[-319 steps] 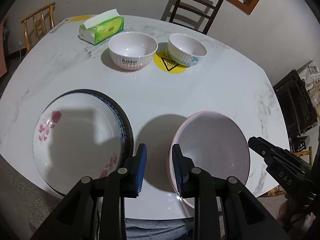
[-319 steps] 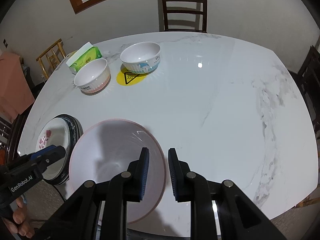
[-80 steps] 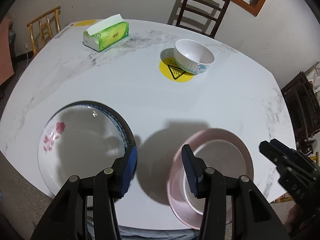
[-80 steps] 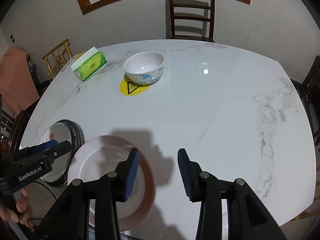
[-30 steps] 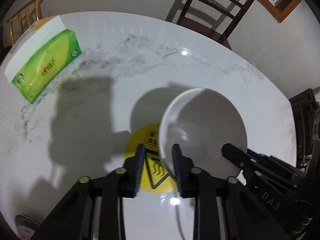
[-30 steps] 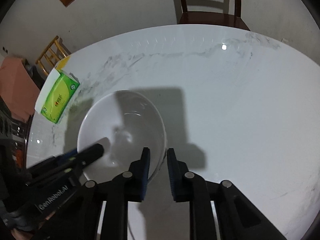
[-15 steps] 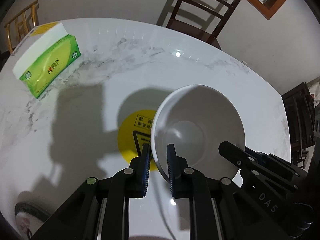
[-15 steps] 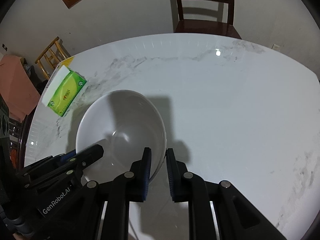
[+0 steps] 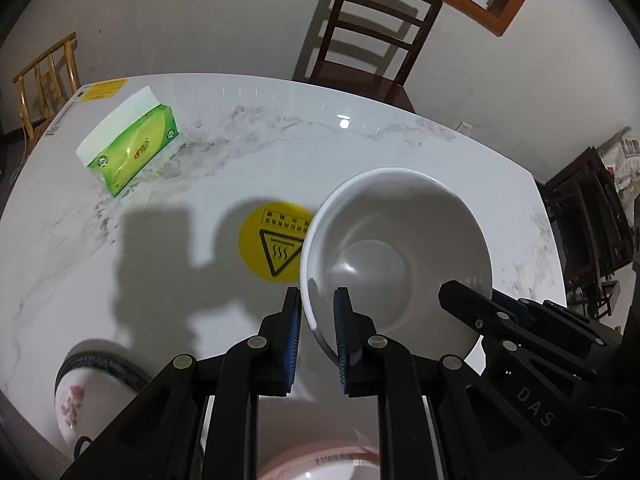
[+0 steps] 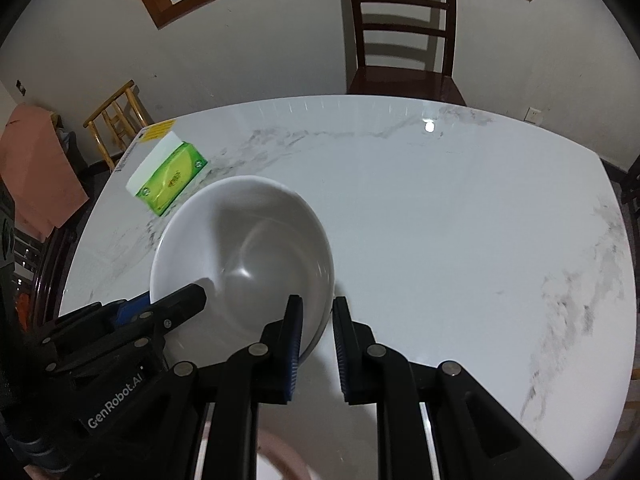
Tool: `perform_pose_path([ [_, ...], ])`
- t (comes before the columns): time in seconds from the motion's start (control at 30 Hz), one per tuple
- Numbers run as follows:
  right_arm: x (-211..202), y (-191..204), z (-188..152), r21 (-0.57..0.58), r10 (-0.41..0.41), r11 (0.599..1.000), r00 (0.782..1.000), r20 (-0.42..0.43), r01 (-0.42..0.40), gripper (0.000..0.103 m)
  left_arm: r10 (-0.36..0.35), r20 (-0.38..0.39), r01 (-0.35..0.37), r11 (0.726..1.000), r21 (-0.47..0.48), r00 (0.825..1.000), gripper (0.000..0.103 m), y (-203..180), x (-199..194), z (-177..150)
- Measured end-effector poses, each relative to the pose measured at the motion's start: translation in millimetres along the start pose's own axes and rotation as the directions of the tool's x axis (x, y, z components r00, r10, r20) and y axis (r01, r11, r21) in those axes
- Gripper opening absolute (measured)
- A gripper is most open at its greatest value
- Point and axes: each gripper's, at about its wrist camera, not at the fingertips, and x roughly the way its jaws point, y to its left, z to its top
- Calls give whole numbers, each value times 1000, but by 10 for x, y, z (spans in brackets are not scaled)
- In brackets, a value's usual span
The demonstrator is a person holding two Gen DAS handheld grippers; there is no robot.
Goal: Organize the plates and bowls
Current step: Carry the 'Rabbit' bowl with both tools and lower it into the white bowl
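Note:
Both grippers hold one white bowl (image 9: pixel 396 260) in the air above the marble table (image 9: pixel 200 184). My left gripper (image 9: pixel 317 324) is shut on the bowl's left rim. My right gripper (image 10: pixel 316 328) is shut on its right rim; the bowl also shows in the right wrist view (image 10: pixel 244 256). Each gripper shows in the other's view: the right one (image 9: pixel 520 344), the left one (image 10: pixel 120 332). A stack of plates, flowered one on top (image 9: pixel 88 396), lies at the near left edge. A pink bowl rim (image 9: pixel 320 460) shows below the left gripper, mostly hidden.
A green tissue box (image 9: pixel 128 148) stands at the table's far left. A round yellow hot-surface sticker (image 9: pixel 276 248) is on the table left of the bowl. A dark wooden chair (image 9: pixel 372 40) stands behind the table and a bamboo chair (image 9: pixel 44 76) at far left.
The white bowl has come up off the yellow sticker and toward the near side, held by both grippers. The sticker is now uncovered and the plates and pink rim come into view.

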Motion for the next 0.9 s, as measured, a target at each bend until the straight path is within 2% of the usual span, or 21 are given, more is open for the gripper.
perform_pose_path([
  [0.5,-433,237,-632,0,11,1000,1000,-12,-11,16,5,4,-5,999,49,1000,13,31,-550,-565],
  [0.9,-574,342,-1155,-1,29,1000,999,-36,-29,16,-2,-37,3,999,38,999,13,117,-707,-1074],
])
